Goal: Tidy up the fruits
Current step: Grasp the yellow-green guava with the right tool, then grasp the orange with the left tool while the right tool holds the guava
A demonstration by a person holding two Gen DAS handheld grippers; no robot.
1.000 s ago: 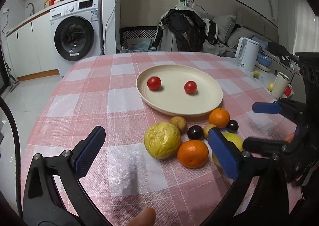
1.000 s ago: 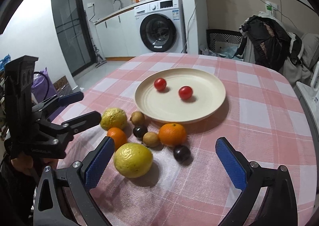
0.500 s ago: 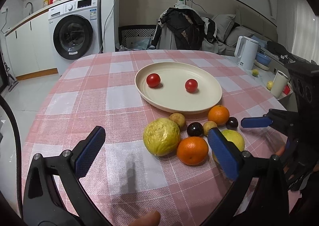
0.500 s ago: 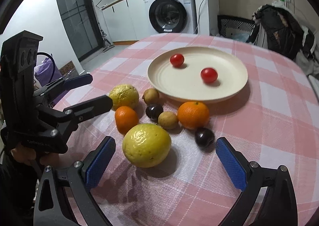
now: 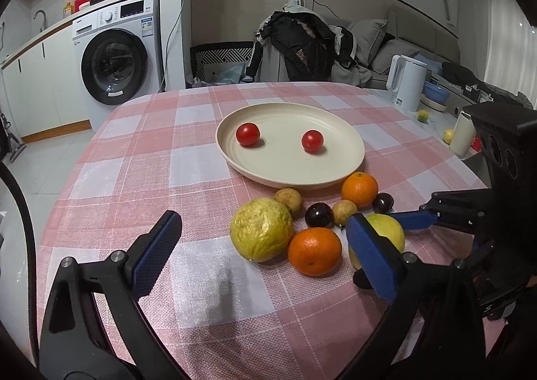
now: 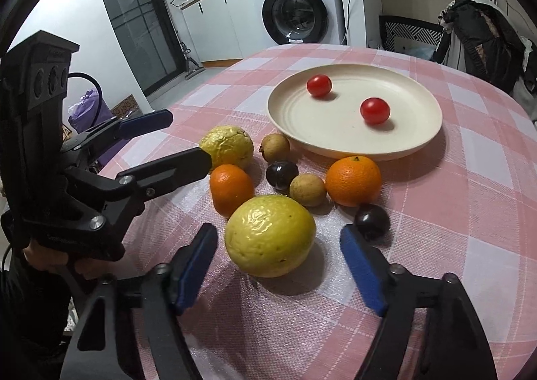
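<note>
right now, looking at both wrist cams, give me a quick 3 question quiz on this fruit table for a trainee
1. True or false: the cream plate holds three red tomatoes.
2. Which fruit sits between the open fingers of the right gripper? A) an orange B) the smooth yellow fruit C) a dark plum
3. Fill in: on the checked tablecloth, off the plate, lie ___ oranges.

Key
1. False: two tomatoes, one farther and one nearer.
2. B: the smooth yellow fruit lies between the blue pads, not yet gripped.
3. Two: one orange by the plate rim, another orange near the left gripper, which is open too.
</note>
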